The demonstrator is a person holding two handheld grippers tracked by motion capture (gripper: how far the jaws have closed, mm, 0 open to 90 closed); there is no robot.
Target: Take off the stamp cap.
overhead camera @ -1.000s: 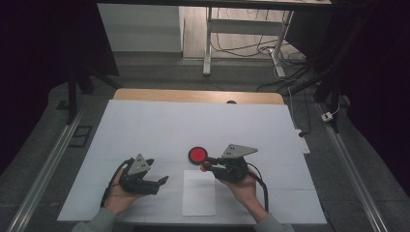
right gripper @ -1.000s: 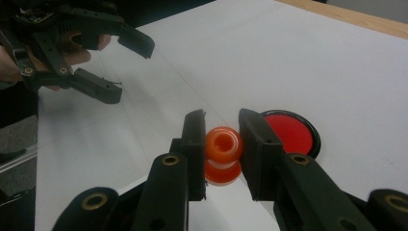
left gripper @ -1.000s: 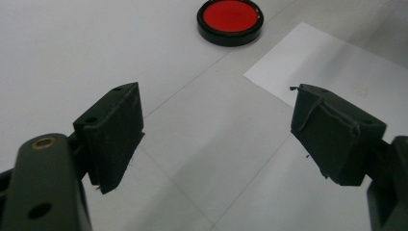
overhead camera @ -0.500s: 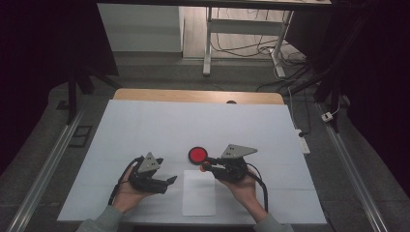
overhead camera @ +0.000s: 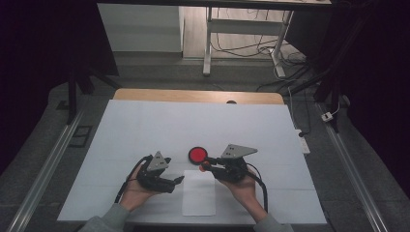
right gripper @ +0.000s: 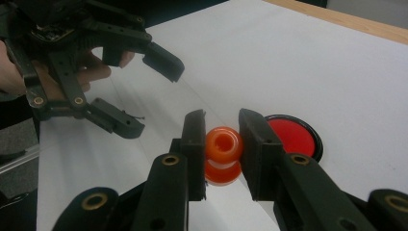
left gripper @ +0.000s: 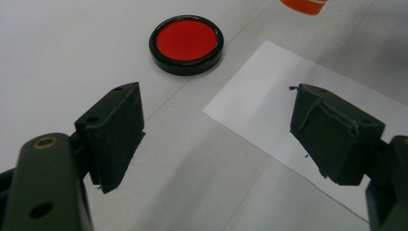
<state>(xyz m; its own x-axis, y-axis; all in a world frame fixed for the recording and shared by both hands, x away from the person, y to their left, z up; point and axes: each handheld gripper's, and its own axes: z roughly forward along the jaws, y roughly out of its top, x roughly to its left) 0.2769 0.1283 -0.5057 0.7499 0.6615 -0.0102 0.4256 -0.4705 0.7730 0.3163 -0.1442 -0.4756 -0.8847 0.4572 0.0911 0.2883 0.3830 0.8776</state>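
My right gripper (overhead camera: 205, 165) (right gripper: 222, 140) is shut on a small orange spool-shaped piece (right gripper: 222, 144) (overhead camera: 205, 167), holding it just above the white table cover. Just beyond it lies a red disc with a black rim (overhead camera: 197, 154) (right gripper: 294, 136) (left gripper: 186, 40). My left gripper (overhead camera: 175, 182) (left gripper: 216, 118) is open and holds nothing, its jaws spread over the near left corner of a white paper sheet (overhead camera: 199, 194) (left gripper: 288, 106). In the right gripper view the left gripper (right gripper: 148, 95) hangs open at the upper left. The orange piece (left gripper: 304, 4) peeks in at the top edge of the left gripper view.
The white table cover (overhead camera: 145, 130) spreads wide behind the disc, with a wooden table edge (overhead camera: 193, 95) at the far side. Metal rails (overhead camera: 53, 154) run along both sides of the table. Cables and a desk frame (overhead camera: 241, 29) lie on the floor beyond.
My left gripper has moved right, toward the paper sheet and the right gripper. The right gripper has stayed in place with the orange piece.
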